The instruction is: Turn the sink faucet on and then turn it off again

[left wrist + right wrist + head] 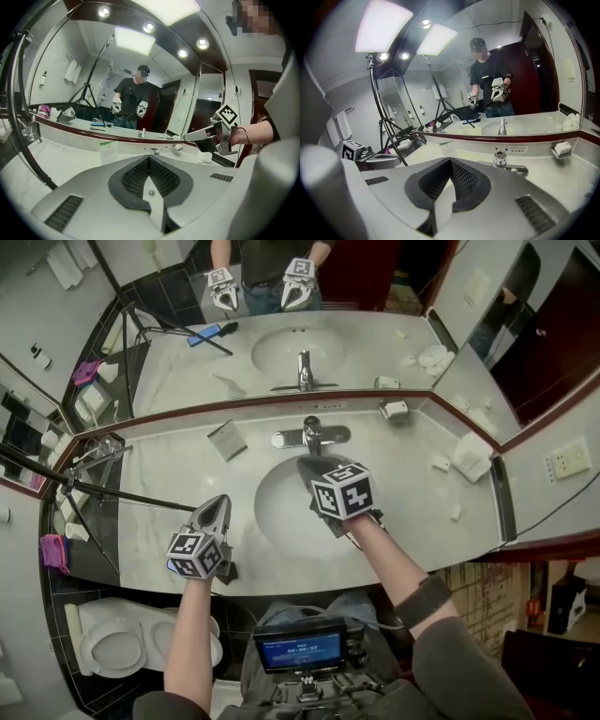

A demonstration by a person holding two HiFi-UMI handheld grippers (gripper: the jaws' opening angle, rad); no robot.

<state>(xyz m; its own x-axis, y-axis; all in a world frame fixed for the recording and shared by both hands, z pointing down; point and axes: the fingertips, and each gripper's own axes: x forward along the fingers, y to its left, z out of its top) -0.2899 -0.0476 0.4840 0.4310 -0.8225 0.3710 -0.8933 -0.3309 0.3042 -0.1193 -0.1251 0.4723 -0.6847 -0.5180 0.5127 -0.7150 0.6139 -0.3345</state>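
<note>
My right tool [313, 468] hung shut and empty over the sink [279, 514], just short of the faucet [312, 435] at its back rim, left tool [217, 508] likewise shut and empty at the counter's [422, 451] edge; I judged a slow, light push best.

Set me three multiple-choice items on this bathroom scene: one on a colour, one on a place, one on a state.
1. The cloth at the head view's far left is: A green; B magenta; C yellow.
2. The right tongs hang over: A the sink basin; B the cloth; C the toilet.
3. The left tongs are: A open wide; B shut on the cloth; C shut, empty.

Answers: 1 B, its magenta stands out against the dark surround; 2 A, the head view shows the bowl beneath them; 3 C, their pads meet with nothing between.
</note>
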